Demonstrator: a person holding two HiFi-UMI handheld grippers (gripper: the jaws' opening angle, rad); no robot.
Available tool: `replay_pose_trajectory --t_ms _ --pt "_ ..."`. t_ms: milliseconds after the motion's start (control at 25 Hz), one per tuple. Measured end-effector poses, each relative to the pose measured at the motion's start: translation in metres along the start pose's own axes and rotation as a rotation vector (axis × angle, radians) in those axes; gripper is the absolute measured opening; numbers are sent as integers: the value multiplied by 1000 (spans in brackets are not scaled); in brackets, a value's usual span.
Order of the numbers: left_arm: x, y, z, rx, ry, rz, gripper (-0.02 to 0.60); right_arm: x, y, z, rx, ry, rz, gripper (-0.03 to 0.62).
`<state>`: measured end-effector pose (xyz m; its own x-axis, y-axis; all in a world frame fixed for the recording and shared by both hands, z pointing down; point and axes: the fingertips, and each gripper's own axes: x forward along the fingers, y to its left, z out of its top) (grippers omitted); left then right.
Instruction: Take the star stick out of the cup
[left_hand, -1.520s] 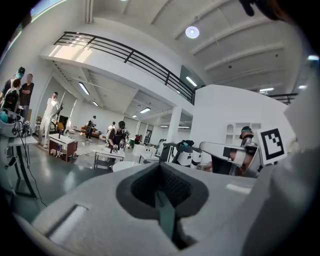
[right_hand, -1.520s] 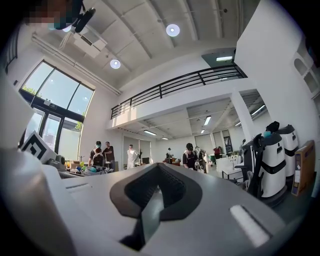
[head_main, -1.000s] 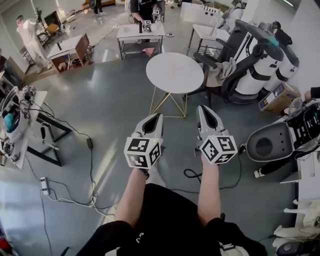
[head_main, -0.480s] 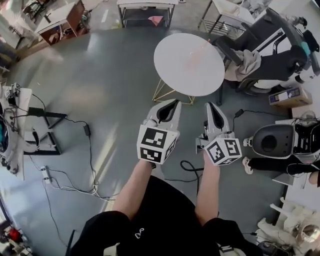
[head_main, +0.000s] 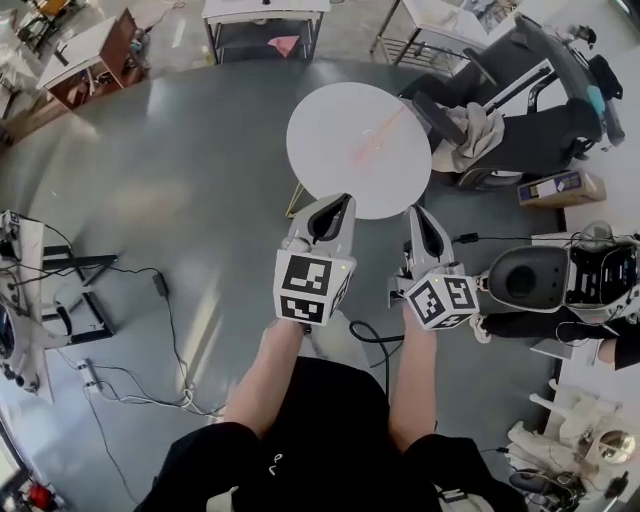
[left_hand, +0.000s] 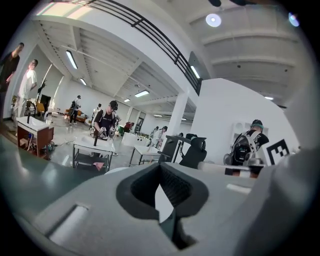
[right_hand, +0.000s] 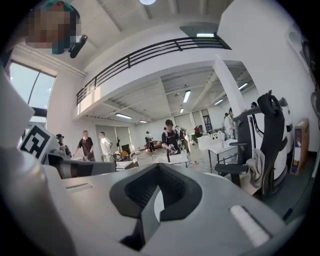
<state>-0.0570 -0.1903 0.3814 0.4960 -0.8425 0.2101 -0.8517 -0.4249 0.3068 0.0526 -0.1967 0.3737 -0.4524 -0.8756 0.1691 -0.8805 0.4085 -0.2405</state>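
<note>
A round white table on thin gold legs stands just ahead of me. A thin pink-orange streak lies across its top, too faint to tell what it is. I see no cup and no star stick in any view. My left gripper is held above the floor, its tip over the table's near edge, shut with nothing in it. My right gripper is beside it, just short of the table's near right edge, shut and empty too. In the left gripper view and the right gripper view the jaws meet, and the room lies beyond.
A black office chair with a cloth over it stands right of the table. A white and black machine and a cardboard box are at the right. Cables trail over the grey floor at the left. Desks stand at the back.
The table has come closer and now sits right in front of both grippers. Both grippers have stayed shut and side by side.
</note>
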Motion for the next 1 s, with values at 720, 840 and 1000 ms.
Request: replay_pose_trajectory --t_ms 720,840,1000 --pt "57 14 -41 37 134 28 2 59 -48 -30 -80 65 -80 41" --pt "60 18 -57 38 164 36 2 77 -59 -37 -81 80 -55 54" --pt "73 25 -80 22 198 44 3 106 -78 -49 -115 96 -30 58"
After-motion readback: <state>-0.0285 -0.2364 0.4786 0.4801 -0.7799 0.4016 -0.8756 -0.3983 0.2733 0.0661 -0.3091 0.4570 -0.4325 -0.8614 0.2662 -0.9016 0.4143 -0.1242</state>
